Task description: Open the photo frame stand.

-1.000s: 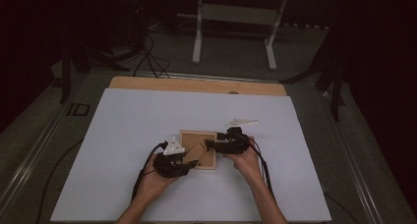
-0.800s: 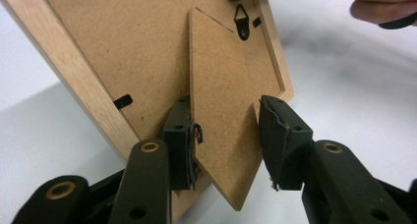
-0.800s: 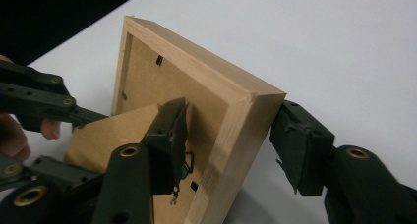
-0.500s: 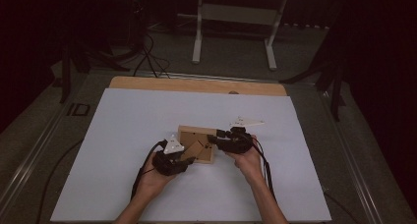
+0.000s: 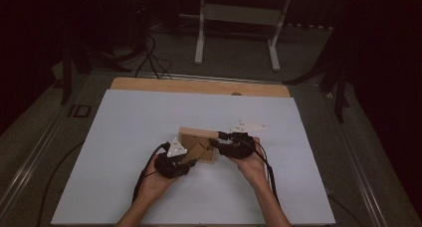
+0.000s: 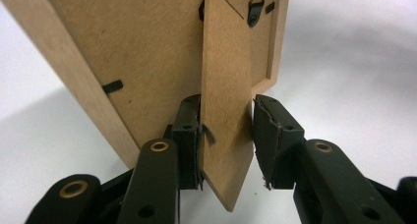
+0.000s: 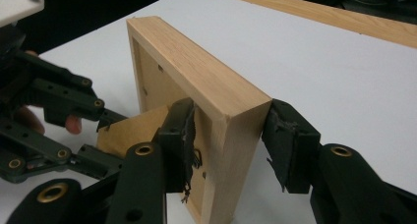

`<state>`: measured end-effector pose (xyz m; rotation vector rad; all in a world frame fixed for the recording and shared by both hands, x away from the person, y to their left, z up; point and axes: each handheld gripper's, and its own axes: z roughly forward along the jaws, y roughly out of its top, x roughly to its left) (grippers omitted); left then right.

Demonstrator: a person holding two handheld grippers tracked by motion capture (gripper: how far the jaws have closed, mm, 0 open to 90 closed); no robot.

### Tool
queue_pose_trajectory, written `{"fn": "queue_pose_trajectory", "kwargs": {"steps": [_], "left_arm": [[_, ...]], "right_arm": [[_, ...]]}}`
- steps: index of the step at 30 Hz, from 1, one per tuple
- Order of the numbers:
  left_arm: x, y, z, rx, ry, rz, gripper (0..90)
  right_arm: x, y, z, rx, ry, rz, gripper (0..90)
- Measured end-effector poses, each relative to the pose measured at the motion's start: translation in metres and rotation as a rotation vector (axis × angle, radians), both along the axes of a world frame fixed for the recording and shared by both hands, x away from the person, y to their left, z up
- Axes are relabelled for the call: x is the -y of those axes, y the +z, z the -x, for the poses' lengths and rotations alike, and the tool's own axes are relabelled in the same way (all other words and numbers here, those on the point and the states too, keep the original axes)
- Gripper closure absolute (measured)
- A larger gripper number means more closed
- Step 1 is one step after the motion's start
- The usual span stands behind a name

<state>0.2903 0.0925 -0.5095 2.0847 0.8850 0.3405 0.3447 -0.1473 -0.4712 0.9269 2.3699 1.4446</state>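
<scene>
A light wooden picture frame (image 5: 198, 135) stands nearly upright on the white table, its brown back (image 6: 123, 52) turned toward me. Its cardboard easel stand (image 6: 226, 86) swings out from that back. My left gripper (image 6: 226, 135) is open around the stand's lower end: the left pad touches it and a thin gap shows at the right pad. My right gripper (image 7: 231, 135) is shut on the frame's side rail (image 7: 216, 96), one pad inside the back recess and one on the outer face. In the high view the left gripper (image 5: 191, 155) and right gripper (image 5: 215, 140) meet at the frame.
The white sheet (image 5: 149, 117) covers the table, with a bare wooden strip (image 5: 199, 86) along the far edge. Black cables (image 5: 144, 174) trail from the grippers toward the near edge. A metal stand (image 5: 199, 38) is on the dark floor beyond.
The frame has been tipped up from lying flat to nearly upright, and both grippers have shifted slightly away from me with it. The stand has swung out from the back.
</scene>
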Motion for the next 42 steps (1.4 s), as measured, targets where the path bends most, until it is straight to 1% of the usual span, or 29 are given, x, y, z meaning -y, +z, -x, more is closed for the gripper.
{"fn": "queue_pose_trajectory", "kwargs": {"steps": [2, 4, 6, 10, 14, 19, 22, 25, 28, 29, 30, 33, 36, 39, 42], "left_arm": [[-0.001, 0.001, 0.001, 0.003, 0.0, 0.015, 63.1], [-0.002, 0.002, 0.001, 0.004, 0.002, 0.018, 63.0], [-0.003, 0.003, 0.002, 0.003, 0.005, 0.025, 63.3], [-0.007, 0.005, 0.002, 0.004, 0.007, 0.028, 63.3], [-0.008, 0.005, 0.004, 0.0, 0.007, 0.023, 63.9], [-0.008, 0.006, 0.007, -0.001, -0.009, 0.015, 66.1], [-0.007, 0.006, 0.008, -0.005, -0.019, 0.012, 67.2], [-0.007, 0.005, 0.009, -0.011, -0.019, 0.011, 68.3], [-0.007, 0.003, 0.009, -0.022, -0.018, 0.005, 69.9], [-0.007, 0.003, 0.009, -0.022, -0.018, 0.005, 70.8], [-0.007, 0.003, 0.01, -0.021, -0.021, 0.002, 71.9], [-0.007, 0.003, 0.013, -0.015, -0.024, 0.002, 77.3], [-0.006, 0.003, 0.014, -0.014, -0.036, -0.007, 80.0], [-0.006, 0.003, 0.015, -0.014, -0.043, -0.012, 80.6], [-0.006, 0.003, 0.016, -0.015, -0.047, -0.015, 81.3]], "right_arm": [[-0.001, 0.001, 0.003, 0.006, 0.015, 0.01, 53.2], [-0.002, 0.002, 0.005, 0.017, 0.021, 0.02, 52.7], [-0.002, 0.003, 0.007, 0.012, 0.025, 0.016, 52.1], [-0.001, 0.003, 0.011, 0.02, 0.038, 0.013, 51.3], [-0.002, 0.004, 0.017, 0.031, 0.051, 0.015, 50.0], [-0.002, 0.004, 0.023, 0.038, 0.064, 0.024, 49.1], [-0.003, 0.003, 0.026, 0.046, 0.06, 0.045, 49.5], [-0.003, 0.003, 0.028, 0.054, 0.063, 0.042, 49.5], [-0.004, 0.003, 0.033, 0.074, 0.062, 0.052, 49.7], [-0.004, 0.003, 0.033, 0.074, 0.062, 0.052, 49.7], [-0.005, 0.003, 0.035, 0.087, 0.06, 0.068, 50.1], [-0.006, 0.002, 0.038, 0.093, 0.059, 0.099, 52.9], [-0.006, 0.0, 0.041, 0.087, 0.066, 0.106, 53.0], [-0.007, -0.001, 0.043, 0.093, 0.071, 0.117, 52.8], [-0.007, -0.001, 0.045, 0.093, 0.069, 0.118, 52.7]]}}
